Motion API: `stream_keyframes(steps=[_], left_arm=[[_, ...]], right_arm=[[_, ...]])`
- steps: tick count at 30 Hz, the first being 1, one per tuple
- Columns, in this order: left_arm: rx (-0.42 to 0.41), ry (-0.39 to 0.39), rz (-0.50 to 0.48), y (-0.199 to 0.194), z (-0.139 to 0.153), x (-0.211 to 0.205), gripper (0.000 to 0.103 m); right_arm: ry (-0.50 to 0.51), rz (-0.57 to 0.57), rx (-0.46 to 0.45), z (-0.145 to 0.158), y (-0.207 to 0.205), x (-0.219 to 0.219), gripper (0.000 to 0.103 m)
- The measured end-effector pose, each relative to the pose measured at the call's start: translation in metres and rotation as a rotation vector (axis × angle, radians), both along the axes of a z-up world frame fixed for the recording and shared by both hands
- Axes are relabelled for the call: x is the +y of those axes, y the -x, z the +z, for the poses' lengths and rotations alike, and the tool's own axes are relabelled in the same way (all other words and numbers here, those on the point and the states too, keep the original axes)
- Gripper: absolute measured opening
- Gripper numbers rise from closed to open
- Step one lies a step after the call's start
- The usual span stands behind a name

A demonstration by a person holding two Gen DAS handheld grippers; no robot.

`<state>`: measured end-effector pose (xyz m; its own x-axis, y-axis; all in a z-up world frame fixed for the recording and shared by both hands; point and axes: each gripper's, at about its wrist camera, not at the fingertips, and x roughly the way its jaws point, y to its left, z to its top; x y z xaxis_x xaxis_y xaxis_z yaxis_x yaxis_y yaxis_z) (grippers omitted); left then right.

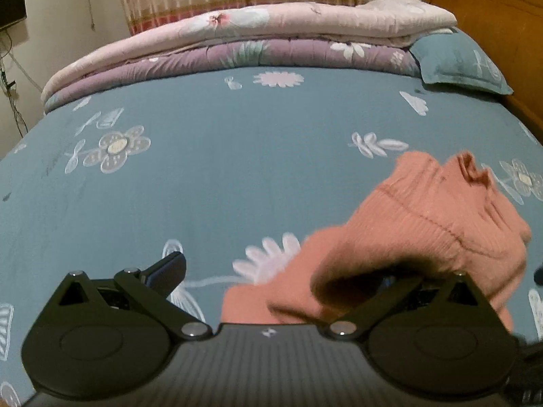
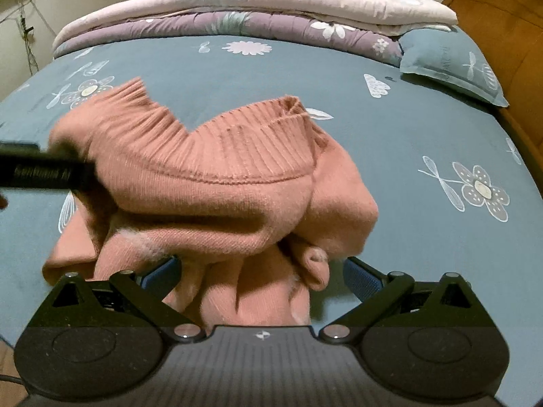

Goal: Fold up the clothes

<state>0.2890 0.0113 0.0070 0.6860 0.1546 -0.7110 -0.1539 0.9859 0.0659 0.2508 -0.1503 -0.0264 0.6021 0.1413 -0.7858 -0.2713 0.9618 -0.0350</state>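
- Black jaws of the right gripper (image 2: 261, 271) stand wide open. The blue pads (image 2: 361, 279) hold nothing. The bottom of the pink sweater (image 2: 217, 183) hangs down between them.
- At 9 o'clock in the right view, the left gripper (image 2: 44, 171) reaches into the side of the sweater. The cloth seems to be lifted there.
- In the left view, one finger (image 1: 168, 268) of the left gripper (image 1: 271, 271) shows at 8 o'clock, far from the other side. The other finger is hidden under pink cloth at 4 o'clock. The jaws look spread apart, and the cloth lies draped over the hidden one. I cannot tell if it is pinched.
- Pink sweater sits in a bunched heap near the front of the bed. Its ribbed edge points up toward 12 o'clock. No sleeve is laid out flat.
- Blue flower sheet (image 2: 237, 78) covers the bed all around it. Folded quilts (image 2: 237, 3) lie at 12 o'clock and a pillow (image 2: 451, 68) at 2 o'clock.
- I think the folding has hardly begun. The sweater needs spreading flat first, then folding.
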Motion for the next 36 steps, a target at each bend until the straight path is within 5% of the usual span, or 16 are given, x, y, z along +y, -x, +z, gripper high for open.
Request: stream_keyframes(steps=[7,19,25,32,36], left_arm=[[-0.001,0.005,-0.067,-0.025,-0.001,0.006,0.102],[0.027,0.037,-0.294,-0.002,-0.019,0.020,0.102],[-0.016,0.105,-0.277,-0.020,-0.012,0.058,0.103],[0.018,0.107,-0.428,-0.024,-0.040,0.052,0.103],[-0.066,0.080,-0.467,-0.015,-0.049,0.050,0.103]], right_arm=[[0.034,0.003,0.042,-0.004,-0.004,0.010,0.103],[0.080,-0.073,0.079,-0.003,0.009,0.022,0.103],[0.095,-0.118,0.059,0.007,0.019,0.029,0.103],[0.156,-0.130,0.053,0.016,0.028,0.041,0.103],[0.184,-0.132,0.038,0.022,0.032,0.043,0.103]])
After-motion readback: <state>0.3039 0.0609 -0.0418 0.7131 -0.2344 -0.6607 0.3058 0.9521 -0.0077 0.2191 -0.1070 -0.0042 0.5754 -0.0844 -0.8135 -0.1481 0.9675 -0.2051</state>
